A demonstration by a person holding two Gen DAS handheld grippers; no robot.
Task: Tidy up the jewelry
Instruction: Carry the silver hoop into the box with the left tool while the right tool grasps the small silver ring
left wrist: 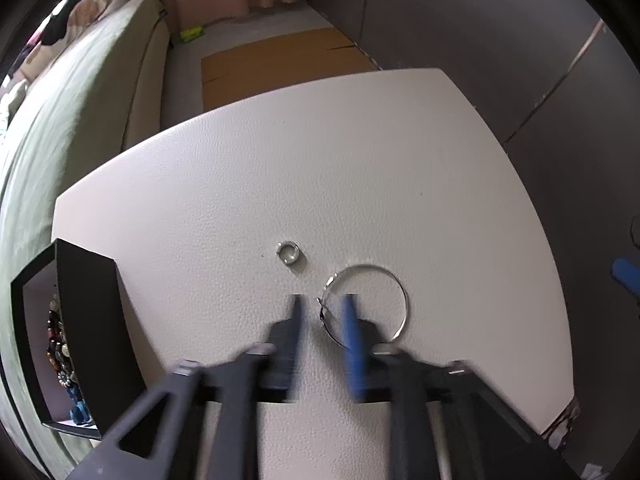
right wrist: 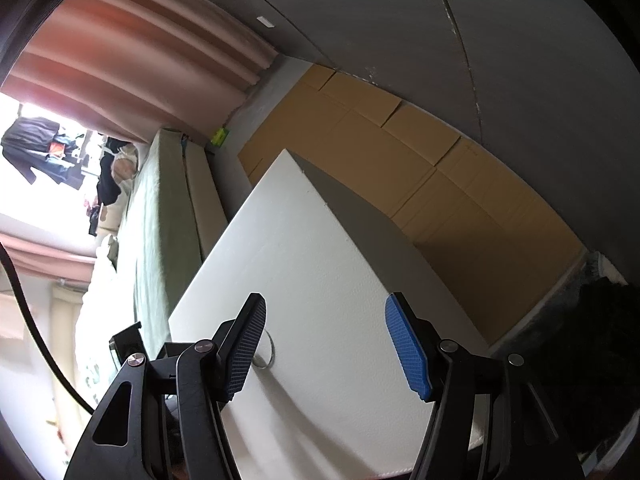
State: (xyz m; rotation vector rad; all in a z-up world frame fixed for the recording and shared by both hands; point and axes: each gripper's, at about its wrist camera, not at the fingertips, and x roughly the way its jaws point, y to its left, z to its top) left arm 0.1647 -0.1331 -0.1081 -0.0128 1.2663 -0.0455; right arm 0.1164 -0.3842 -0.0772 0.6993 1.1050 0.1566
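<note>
Left gripper: jaws apart, straddling the thin silver hoop bangle's clasp side, no grip.
Right gripper: jaws wide, empty.
Small silver ring: on white textured table.

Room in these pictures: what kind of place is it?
Probably a bedroom at home: a bed with a green cover beside the white table, pink curtains, and clothes hanging by the window.
</note>
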